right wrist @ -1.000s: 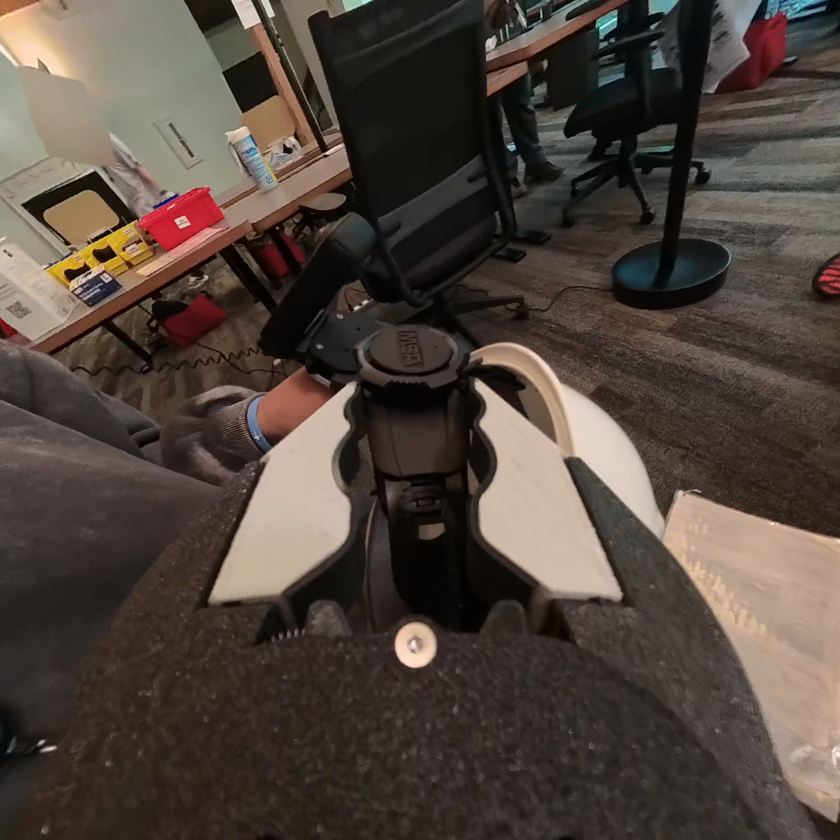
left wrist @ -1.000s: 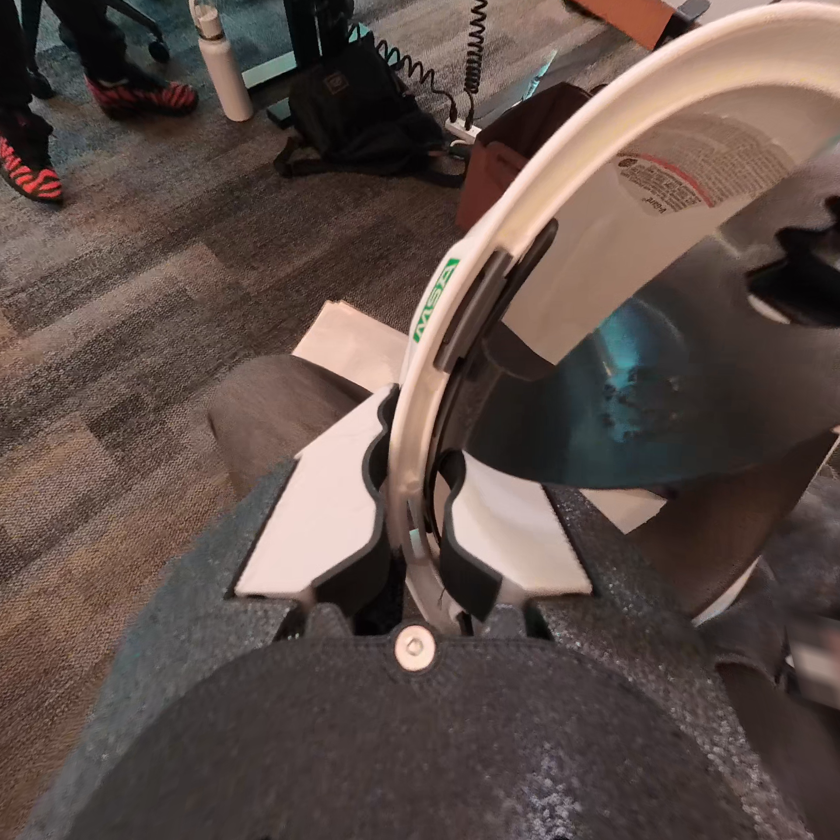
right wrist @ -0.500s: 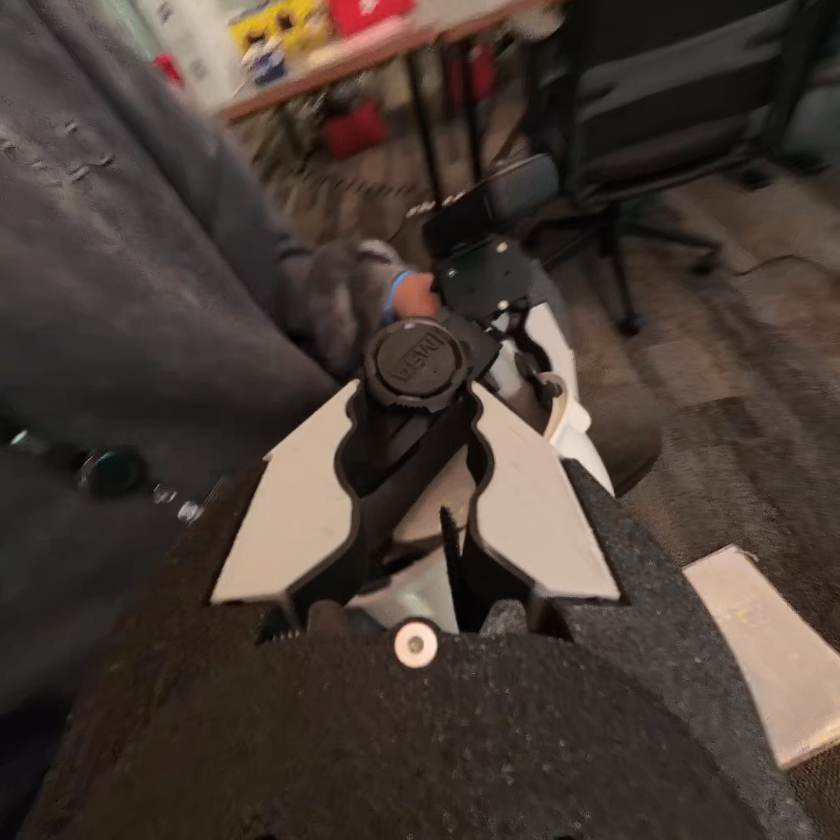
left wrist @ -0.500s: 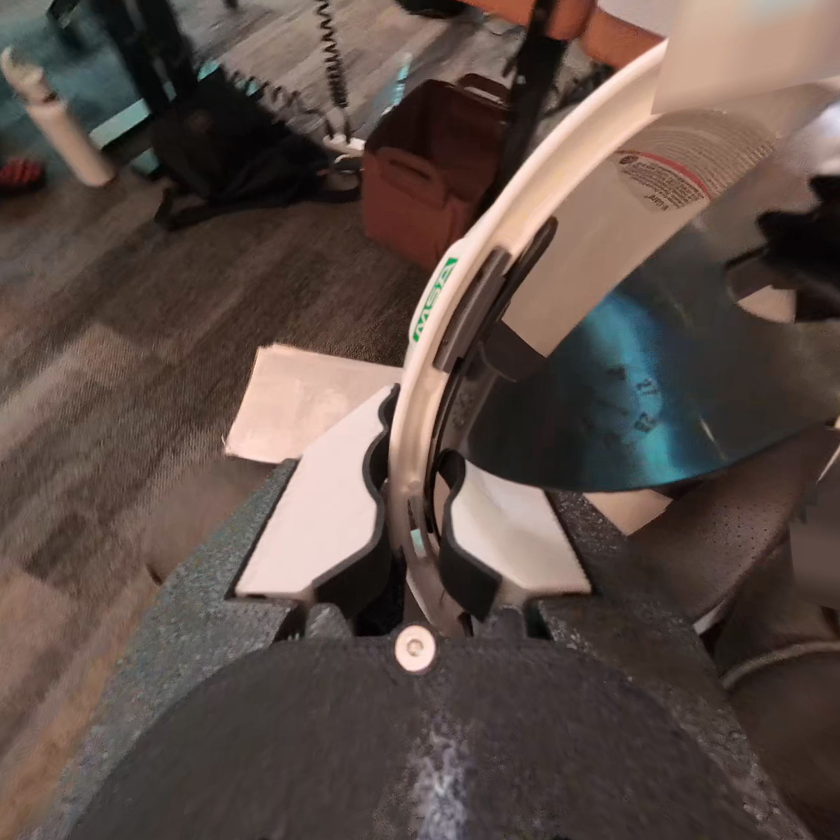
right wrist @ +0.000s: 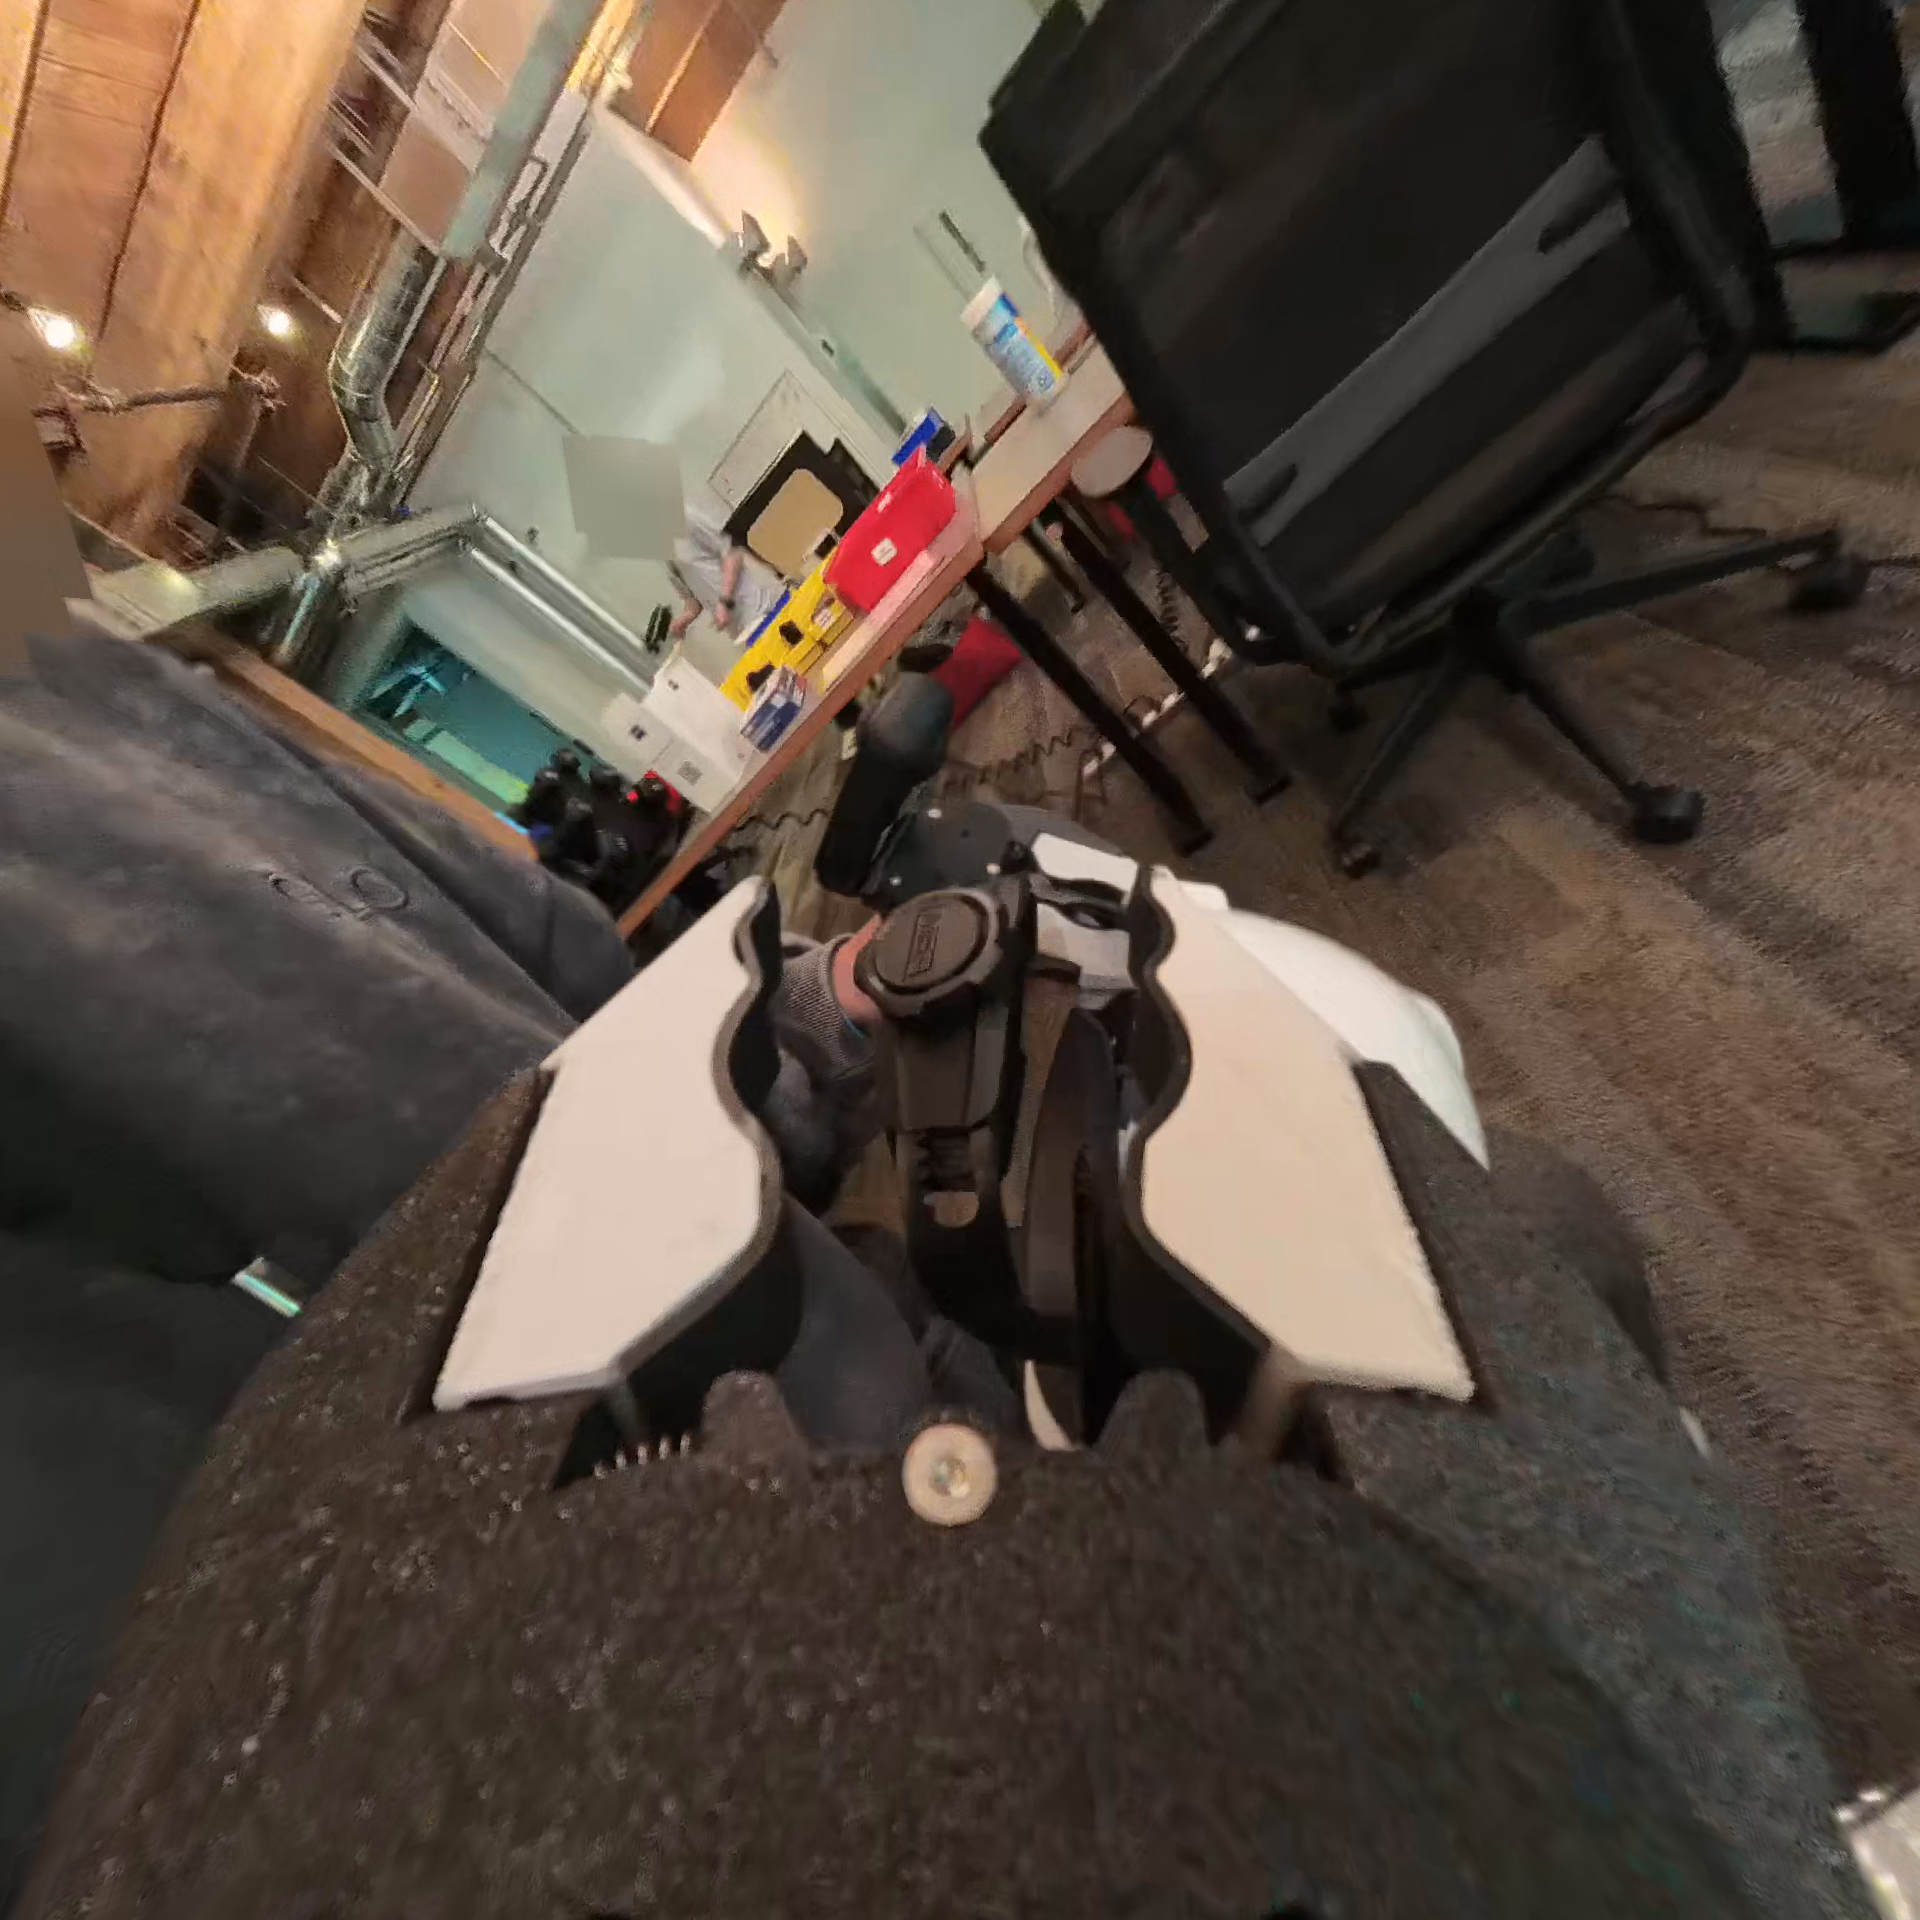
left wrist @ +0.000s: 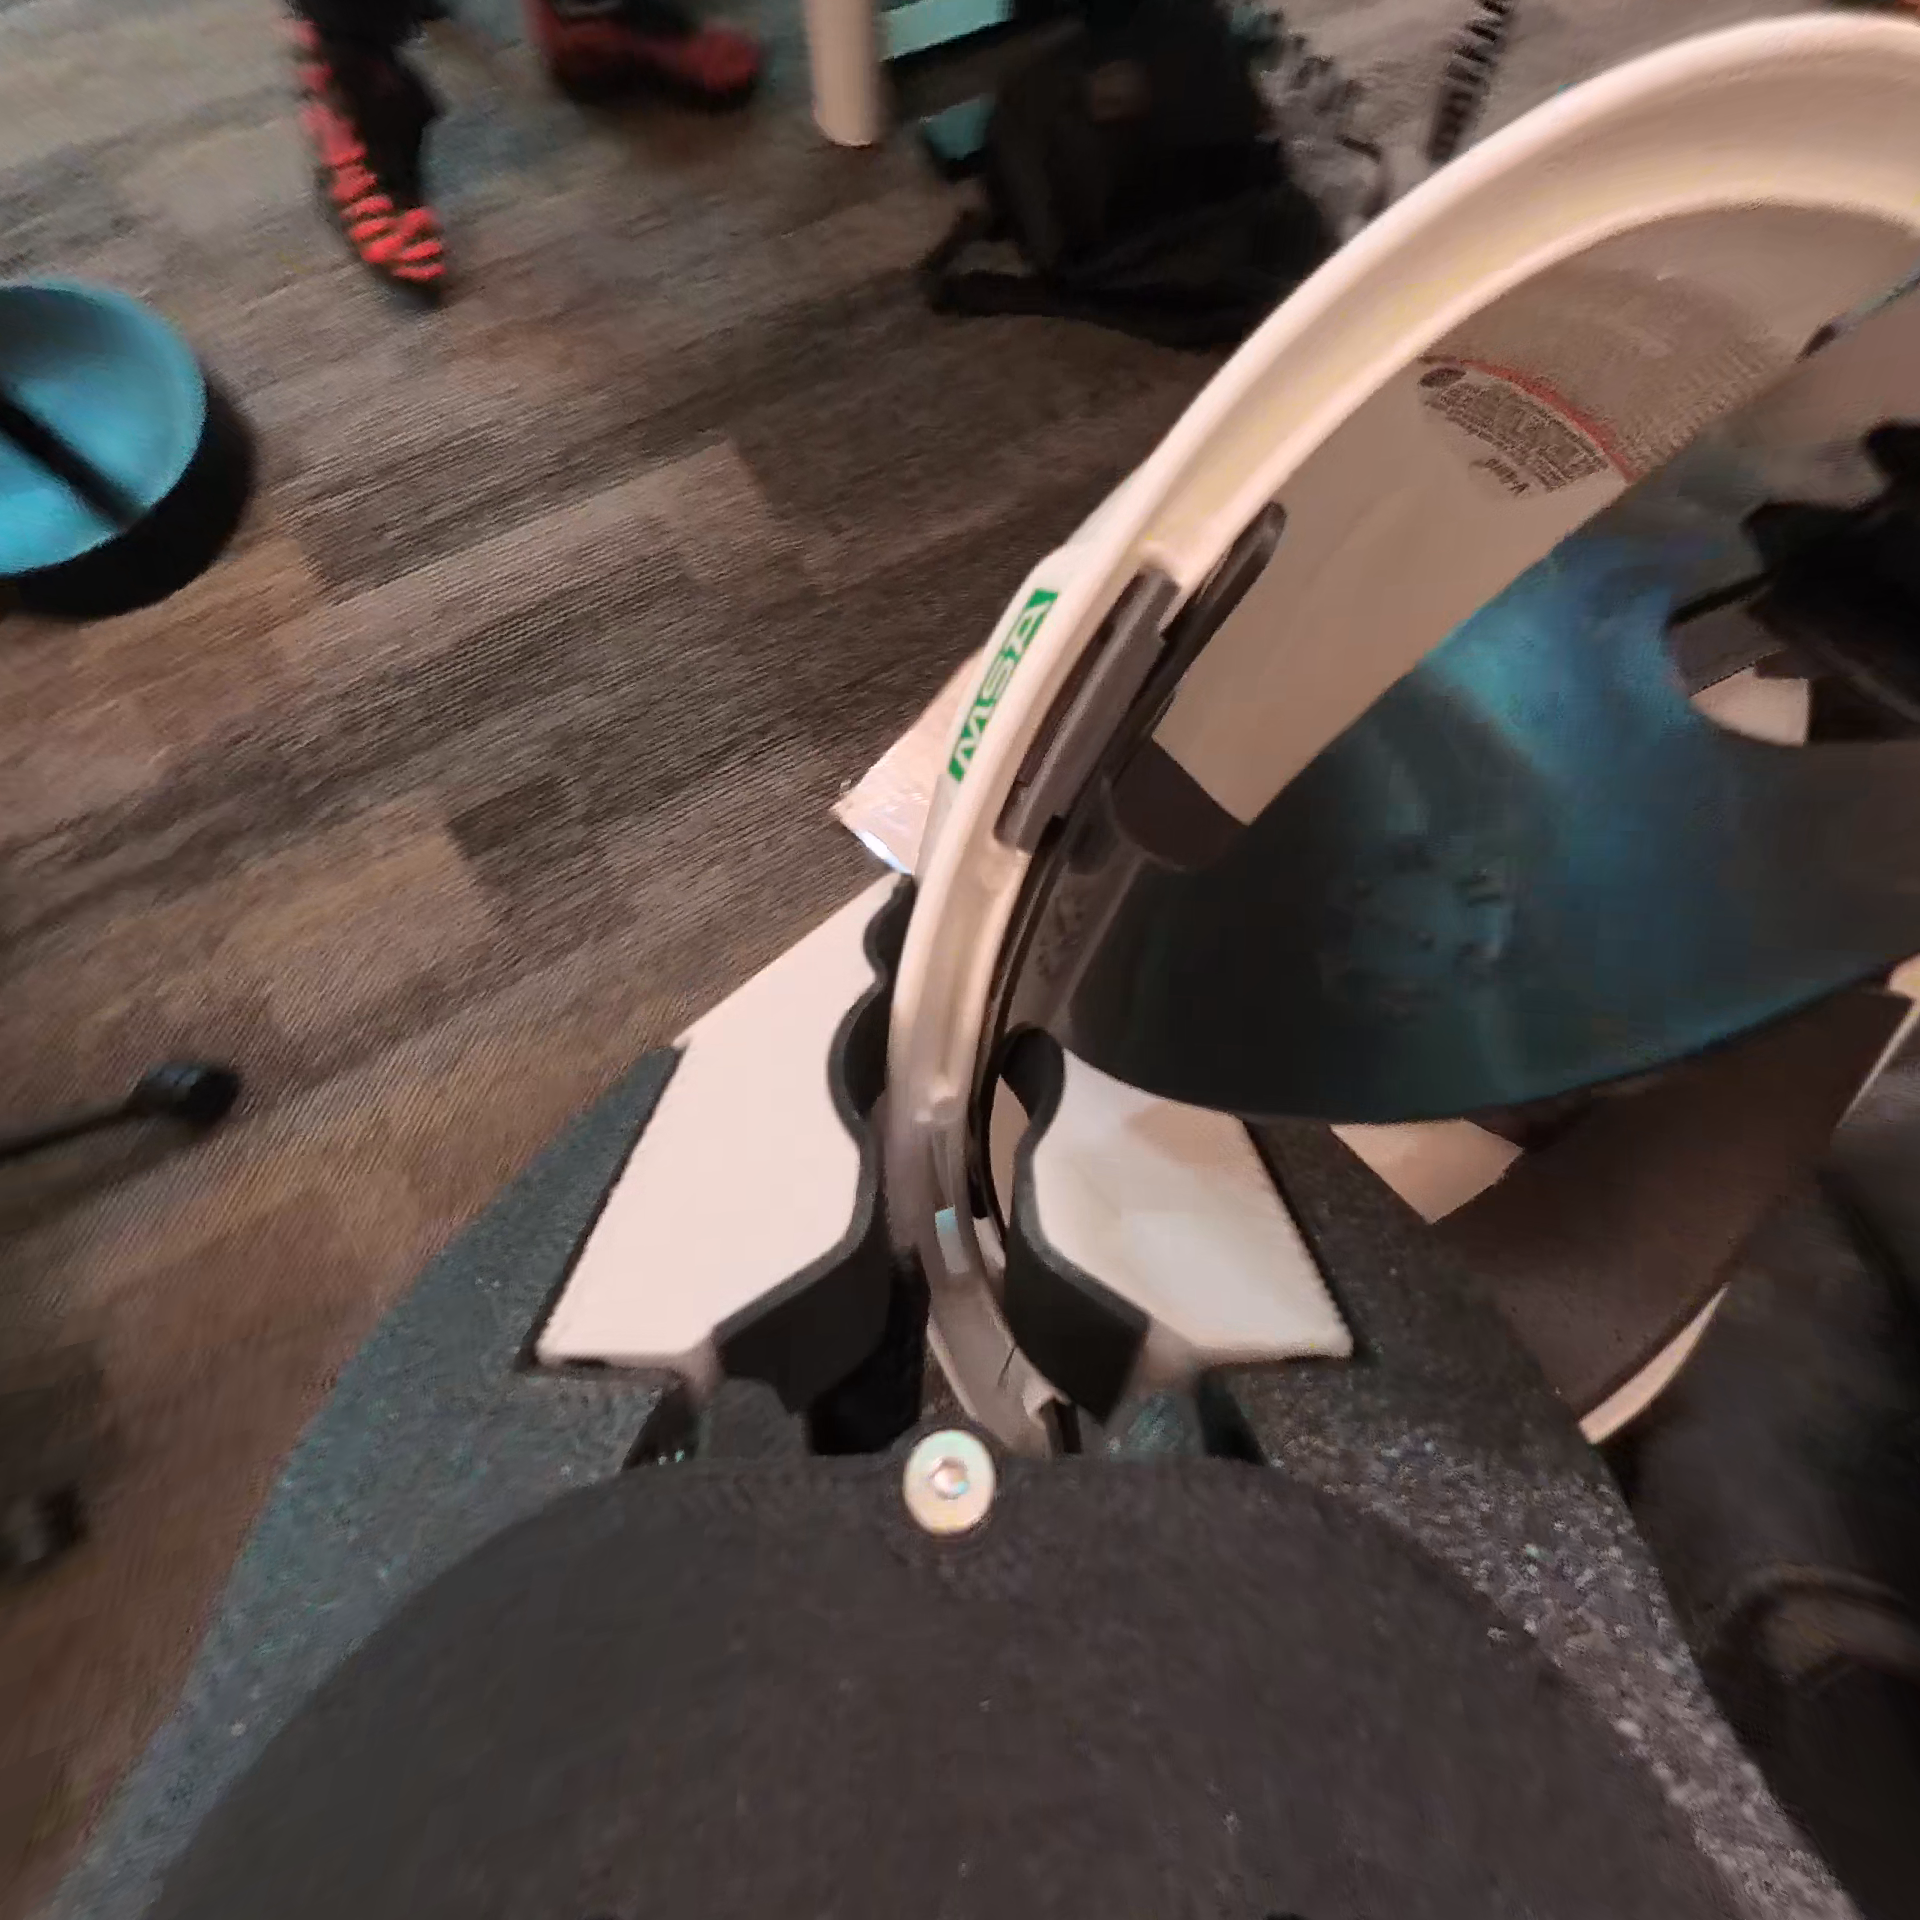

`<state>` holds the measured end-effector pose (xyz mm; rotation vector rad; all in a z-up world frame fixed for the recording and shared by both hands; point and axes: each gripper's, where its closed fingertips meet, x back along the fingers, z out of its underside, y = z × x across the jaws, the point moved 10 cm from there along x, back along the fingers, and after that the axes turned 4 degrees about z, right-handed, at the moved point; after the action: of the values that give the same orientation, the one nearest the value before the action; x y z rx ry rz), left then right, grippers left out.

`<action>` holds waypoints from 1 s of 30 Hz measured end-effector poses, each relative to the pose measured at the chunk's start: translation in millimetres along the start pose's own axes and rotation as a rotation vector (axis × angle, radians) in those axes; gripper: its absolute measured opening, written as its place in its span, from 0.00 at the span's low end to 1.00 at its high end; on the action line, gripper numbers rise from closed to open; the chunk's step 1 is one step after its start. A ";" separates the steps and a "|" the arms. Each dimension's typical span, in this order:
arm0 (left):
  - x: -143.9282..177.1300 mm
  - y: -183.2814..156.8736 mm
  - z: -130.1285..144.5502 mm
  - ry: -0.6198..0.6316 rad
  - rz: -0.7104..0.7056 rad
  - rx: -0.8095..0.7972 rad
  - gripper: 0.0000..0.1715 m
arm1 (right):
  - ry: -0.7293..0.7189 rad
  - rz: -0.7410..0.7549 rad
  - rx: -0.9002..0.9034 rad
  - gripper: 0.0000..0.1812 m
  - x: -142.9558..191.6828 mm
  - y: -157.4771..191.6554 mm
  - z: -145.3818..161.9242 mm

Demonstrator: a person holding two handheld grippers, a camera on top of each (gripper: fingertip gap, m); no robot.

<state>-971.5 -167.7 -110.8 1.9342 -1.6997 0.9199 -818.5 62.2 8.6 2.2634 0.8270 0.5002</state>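
Note:
A white hard hat [left wrist: 1143, 499] is held up off the floor, its inside facing the left wrist view. Its dark suspension liner [left wrist: 1455, 883] and a printed sticker [left wrist: 1507, 426] show inside. My left gripper [left wrist: 951, 1039] is shut on the hat's rim. In the right wrist view the hat's shell [right wrist: 1340, 997] and its black ratchet knob [right wrist: 940, 961] on the rear band lie between my right gripper's [right wrist: 951, 886] fingers. That gripper is open, its fingers wide of the knob. The left gripper's black body [right wrist: 904, 831] and a hand in a grey sleeve [right wrist: 821, 997] show just beyond.
Grey carpet floor lies below. A clear plastic packet [left wrist: 894, 821] lies on it under the hat. A teal round base [left wrist: 83, 436], red-striped shoes [left wrist: 384, 218] and a black bag [left wrist: 1122, 177] lie farther off. A black office chair [right wrist: 1403, 364], a table with a red bin [right wrist: 894, 530] and a grey garment [right wrist: 208, 987] are near. The gap from one gripper's tips to the other's is roughly 25 centimetres.
My right gripper has opened and let go of the knob and rear band it was shut on. Both views have swung about. My left gripper has kept hold of the rim.

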 end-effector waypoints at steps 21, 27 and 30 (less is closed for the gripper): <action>495.6 39.4 -42.5 0.112 -1.301 0.653 0.07 | 0.949 -0.738 -0.111 0.47 -418.2 182.5 -213.4; 554.4 36.1 -42.0 0.021 -1.458 0.776 0.06 | 1.128 -0.944 -0.246 0.59 -499.4 217.8 -196.9; 570.8 43.2 -43.1 -0.063 -1.540 0.853 0.07 | 1.203 -1.010 -0.217 0.64 -539.7 233.6 -197.9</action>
<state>-999.0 -551.3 315.4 2.8070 0.5914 0.8448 -1219.5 -347.5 246.2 0.9016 2.1335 1.3246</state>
